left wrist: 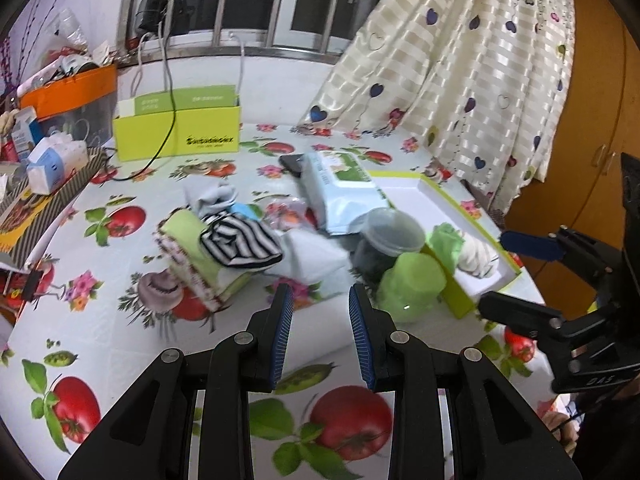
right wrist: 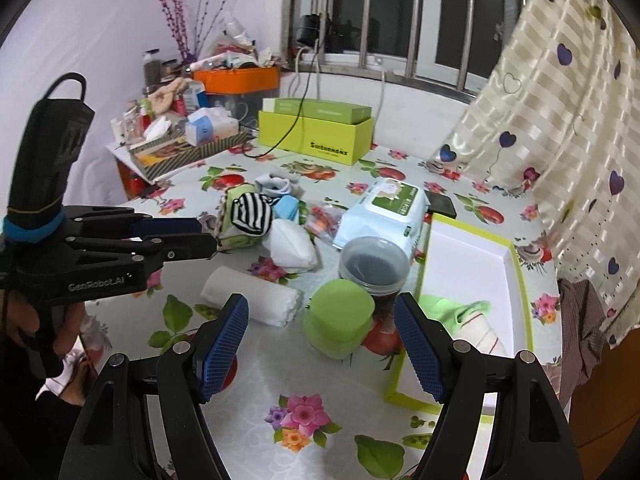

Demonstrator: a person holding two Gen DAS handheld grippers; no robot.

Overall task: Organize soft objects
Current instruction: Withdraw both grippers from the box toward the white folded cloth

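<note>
We hold the left hand-held gripper (left wrist: 318,300) above the surface (left wrist: 120,340), its blue pads partly apart with nothing between them. Just beyond its tips lies a rolled white towel (right wrist: 256,300), and further back sits a loose heap of soft things: a striped sock (left wrist: 240,246) draped over a green folded cloth (left wrist: 188,240), a grey sock (left wrist: 212,196) behind them and a white cloth (right wrist: 292,246) beside. Our right hand-held gripper (right wrist: 322,312) hovers with its jaws wide apart and empty, a green lid (right wrist: 340,320) and a clear jar (right wrist: 374,262) showing between the fingers but further off. To the right of these lies an open tray (right wrist: 472,248) with a lime rim, holding a green cloth (right wrist: 452,308) and a rolled white cloth (right wrist: 486,334) at its near end. A pack of wipes (right wrist: 380,216) rests behind the jar, touching the tray's far corner.
</note>
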